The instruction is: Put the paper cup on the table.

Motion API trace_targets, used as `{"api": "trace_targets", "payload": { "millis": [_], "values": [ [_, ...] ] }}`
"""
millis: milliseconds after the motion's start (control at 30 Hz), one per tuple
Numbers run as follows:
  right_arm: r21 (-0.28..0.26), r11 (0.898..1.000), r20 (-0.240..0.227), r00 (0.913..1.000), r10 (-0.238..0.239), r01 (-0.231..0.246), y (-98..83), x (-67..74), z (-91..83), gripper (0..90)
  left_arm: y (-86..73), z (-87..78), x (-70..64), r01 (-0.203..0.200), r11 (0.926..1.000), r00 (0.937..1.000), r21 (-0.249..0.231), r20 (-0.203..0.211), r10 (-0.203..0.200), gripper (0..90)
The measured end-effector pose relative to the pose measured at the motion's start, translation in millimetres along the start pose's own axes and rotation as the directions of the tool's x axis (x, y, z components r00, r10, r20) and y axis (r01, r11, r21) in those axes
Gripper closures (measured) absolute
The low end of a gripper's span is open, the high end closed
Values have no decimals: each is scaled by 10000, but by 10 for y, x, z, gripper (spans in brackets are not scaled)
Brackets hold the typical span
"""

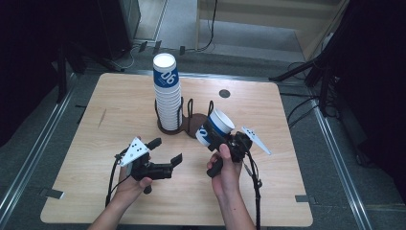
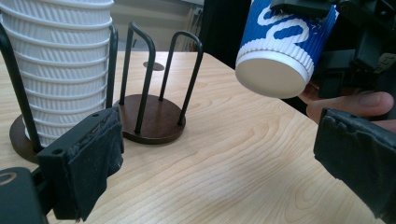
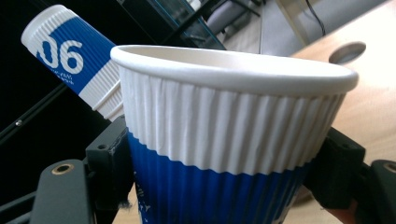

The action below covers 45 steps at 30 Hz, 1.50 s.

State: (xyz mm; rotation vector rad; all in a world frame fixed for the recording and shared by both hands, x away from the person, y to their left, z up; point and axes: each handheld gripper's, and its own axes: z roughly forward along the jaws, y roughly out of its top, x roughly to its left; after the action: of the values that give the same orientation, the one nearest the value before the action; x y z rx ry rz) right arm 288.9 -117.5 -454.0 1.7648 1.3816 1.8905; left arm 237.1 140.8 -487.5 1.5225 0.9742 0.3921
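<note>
Currently, near to far:
Left gripper (image 1: 167,151): jaws wide apart, holding nothing, low over the pale wooden table (image 1: 95,191), pointed at the holder.
Right gripper (image 1: 221,139): jaws closed on the sides of one ribbed blue-and-white paper cup (image 1: 215,127), which is lifted off the table and tilted, just beside the holder.
Empty place: dark round wooden base with black wire loops (image 2: 152,116), nothing in it.
Full place: tall stack of the same ribbed paper cups (image 1: 167,93), upside down, in the neighbouring loops.
Progress: I judge one cup is taken in hand; setting it into the empty loops is not yet done.
</note>
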Motion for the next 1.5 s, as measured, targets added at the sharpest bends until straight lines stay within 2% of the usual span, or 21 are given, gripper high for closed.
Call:
{"api": "trace_targets", "payload": {
  "millis": [133, 233, 367, 433, 500, 600, 633, 733, 800, 900, 1000, 1067, 1167, 1233, 1300, 1333, 1367, 1400, 1500],
  "values": [
    [-448, 9972, 98, 9982, -597, 601, 20, -19, 18, 229, -4, -3, 17, -5, 10000, 10000, 17, -35, 5, 23],
    [-734, 9857, 465, 9878, -1488, 1519, 44, -47, 42, 228, -8, -7, 34, 58, 10000, 10000, -6, -71, -58, 23],
    [-927, 9754, 750, 9783, -1933, 1999, 84, -104, 51, 228, -11, -10, 62, 109, 9999, 9999, 2, -115, -109, 23],
    [-992, 9671, 952, 9696, -2253, 2345, 103, -138, 60, 228, -11, -14, 73, 115, 9999, 9999, -2, -115, -115, 23],
    [-1041, 9458, 1331, 9467, -2932, 3076, 117, -181, 87, 227, -9, -20, 78, 140, 9999, 9998, -30, -120, -140, 23],
    [-1003, 9326, 1644, 9302, -3283, 3468, 138, -236, 127, 227, -5, -25, 91, 190, 9998, 9997, -55, -124, -191, 23],
    [-1012, 9304, 1704, 9275, -3327, 3524, 144, -247, 139, 227, -6, -27, 98, 175, 9998, 9998, -59, -134, -176, 24],
    [-1046, 9165, 1907, 9122, -3627, 3862, 185, -295, 201, 227, -6, -36, 114, 219, 9997, 9996, -62, -156, -220, 24],
    [-993, 9069, 2068, 9000, -3838, 4096, 205, -313, 242, 227, -4, -44, 126, 261, 9996, 9995, -83, -162, -263, 23],
    [-915, 8872, 2338, 8757, -4224, 4523, 245, -373, 333, 227, 1, -60, 151, 325, 9994, 9992, -104, -210, -327, 23],
    [-896, 8856, 2432, 8723, -4243, 4557, 267, -424, 409, 227, 4, -71, 171, 348, 9993, 9991, -140, -226, -351, 23],
    [-763, 8804, 2498, 8638, -4375, 4680, 271, -460, 463, 227, 8, -80, 186, 379, 9991, 9990, -177, -242, -383, 24],
    [-565, 8608, 2663, 8386, -4752, 5058, 262, -528, 557, 227, 13, -97, 205, 422, 9989, 9987, -205, -285, -427, 24],
    [-455, 8547, 2842, 8269, -4852, 5171, 257, -575, 617, 226, 15, -110, 215, 442, 9988, 9986, -196, -288, -448, 23],
    [-349, 8473, 3115, 8114, -4946, 5299, 261, -631, 681, 227, 17, -123, 231, 465, 9987, 9984, -230, -319, -473, 23],
    [-279, 8405, 3289, 7990, -5034, 5410, 265, -665, 718, 226, 19, -131, 243, 482, 9985, 9983, -242, -321, -489, 23],
    [-214, 8379, 3424, 7915, -5063, 5453, 268, -693, 750, 226, 20, -136, 252, 515, 9983, 9980, -264, -344, -524, 24],
    [-169, 8302, 3508, 7808, -5170, 5572, 273, -719, 774, 226, 21, -139, 258, 520, 9983, 9980, -266, -351, -529, 23],
    [-16, 8181, 3644, 7622, -5351, 5751, 283, -777, 823, 226, 18, -148, 293, 584, 9979, 9974, -280, -410, -595, 24]
  ]
}}
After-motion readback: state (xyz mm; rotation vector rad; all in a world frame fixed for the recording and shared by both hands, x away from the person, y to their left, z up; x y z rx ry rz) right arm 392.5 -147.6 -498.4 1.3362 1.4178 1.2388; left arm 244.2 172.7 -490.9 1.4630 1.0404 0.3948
